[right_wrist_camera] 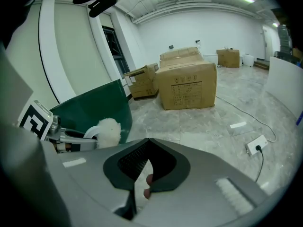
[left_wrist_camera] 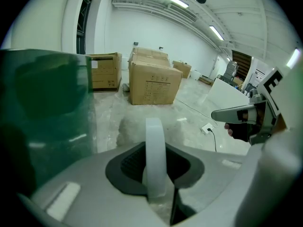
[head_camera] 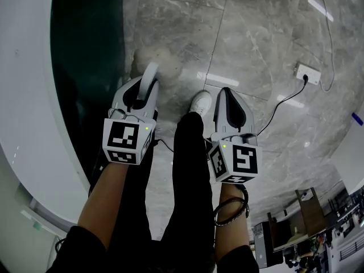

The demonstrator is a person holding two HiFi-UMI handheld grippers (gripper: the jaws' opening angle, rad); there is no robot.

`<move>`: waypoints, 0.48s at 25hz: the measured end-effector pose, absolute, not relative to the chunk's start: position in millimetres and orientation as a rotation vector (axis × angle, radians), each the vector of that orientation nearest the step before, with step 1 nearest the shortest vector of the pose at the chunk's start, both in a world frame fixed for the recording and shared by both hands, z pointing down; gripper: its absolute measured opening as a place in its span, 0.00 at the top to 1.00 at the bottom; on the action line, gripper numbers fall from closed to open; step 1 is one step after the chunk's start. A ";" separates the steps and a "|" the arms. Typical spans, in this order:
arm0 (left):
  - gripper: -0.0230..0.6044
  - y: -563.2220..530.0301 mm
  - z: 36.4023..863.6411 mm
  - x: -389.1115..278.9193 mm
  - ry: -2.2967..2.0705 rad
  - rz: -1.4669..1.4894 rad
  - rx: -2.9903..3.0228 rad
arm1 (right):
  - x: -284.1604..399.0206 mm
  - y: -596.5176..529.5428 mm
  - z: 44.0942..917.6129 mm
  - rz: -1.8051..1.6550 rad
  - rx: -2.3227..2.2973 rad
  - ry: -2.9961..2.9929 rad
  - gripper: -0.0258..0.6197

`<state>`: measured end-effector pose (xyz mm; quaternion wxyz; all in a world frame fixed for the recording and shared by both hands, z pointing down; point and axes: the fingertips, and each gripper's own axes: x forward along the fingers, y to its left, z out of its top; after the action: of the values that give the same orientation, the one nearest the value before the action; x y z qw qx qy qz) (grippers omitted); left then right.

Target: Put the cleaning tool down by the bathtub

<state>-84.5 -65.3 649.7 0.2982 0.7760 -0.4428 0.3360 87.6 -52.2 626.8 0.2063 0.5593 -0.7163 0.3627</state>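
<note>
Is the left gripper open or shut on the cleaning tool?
Shut on it: the white handle of the cleaning tool stands clamped between the jaws of the left gripper.

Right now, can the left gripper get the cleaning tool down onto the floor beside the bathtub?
Probably yes: the left gripper holds the cleaning tool right next to the bathtub, with bare floor ahead of it.

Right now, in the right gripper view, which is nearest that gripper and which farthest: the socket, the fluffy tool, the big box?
1. Tool, close at the left.
2. Socket, on the floor at the right.
3. Box, straight ahead, well beyond both.
</note>
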 end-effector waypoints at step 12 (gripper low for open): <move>0.83 -64.6 712.8 -88.0 -1.172 0.923 2.053 | 78.4 -55.3 689.0 1.044 1.538 -1.992 0.92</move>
<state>-88.0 -64.6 712.8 0.2973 0.7725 -0.4408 0.3471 78.4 -55.3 689.0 0.2072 0.5523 -0.7153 0.3748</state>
